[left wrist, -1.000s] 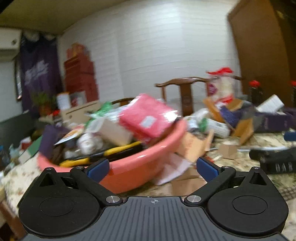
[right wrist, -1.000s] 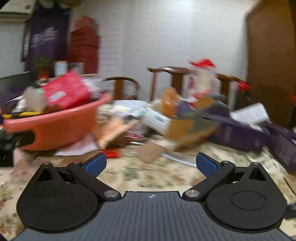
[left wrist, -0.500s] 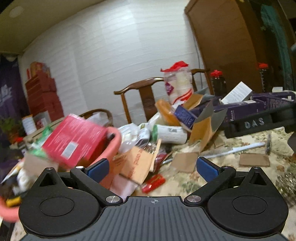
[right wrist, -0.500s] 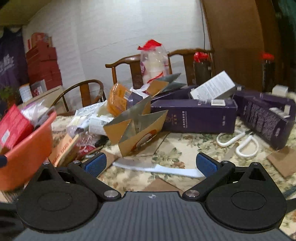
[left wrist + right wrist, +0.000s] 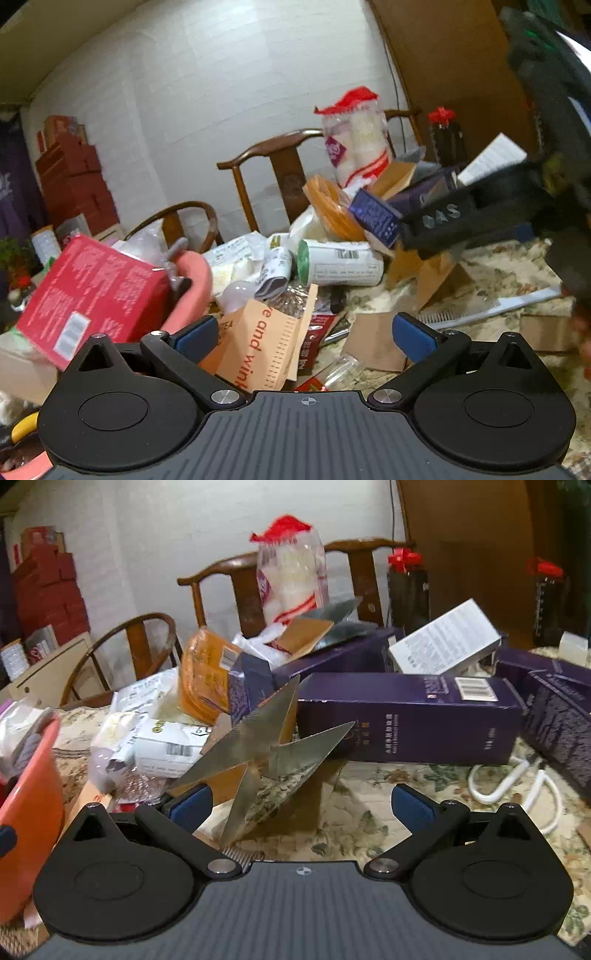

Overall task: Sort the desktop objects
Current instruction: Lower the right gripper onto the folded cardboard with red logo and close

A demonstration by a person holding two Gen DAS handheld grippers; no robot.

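My left gripper [image 5: 306, 334] is open over a heap of packaging: an orange paper bag [image 5: 260, 349], a brown card piece [image 5: 373, 345] and a white green-capped tube [image 5: 340, 263]. A red box [image 5: 92, 291] lies in the pink basin [image 5: 192, 288] at its left. My right gripper [image 5: 303, 805] is open and holds nothing, just in front of a torn silver-lined carton [image 5: 266, 753]. A long purple box [image 5: 406, 720] lies behind that carton. The orange basin's rim [image 5: 33, 775] shows at the left of the right wrist view. The other gripper [image 5: 480, 218] crosses the left wrist view at upper right.
A white comb [image 5: 491, 308] lies on the floral tablecloth [image 5: 369, 830]. White looped handles [image 5: 517, 786] rest at the right. More purple boxes [image 5: 561, 716], a white box [image 5: 447, 638], a red-topped bag [image 5: 291, 572] and wooden chairs [image 5: 236, 590] stand behind.
Both views have swung right, away from the basin and toward the table's clutter. The right gripper has closed in on the silver-lined carton. Both stay open.
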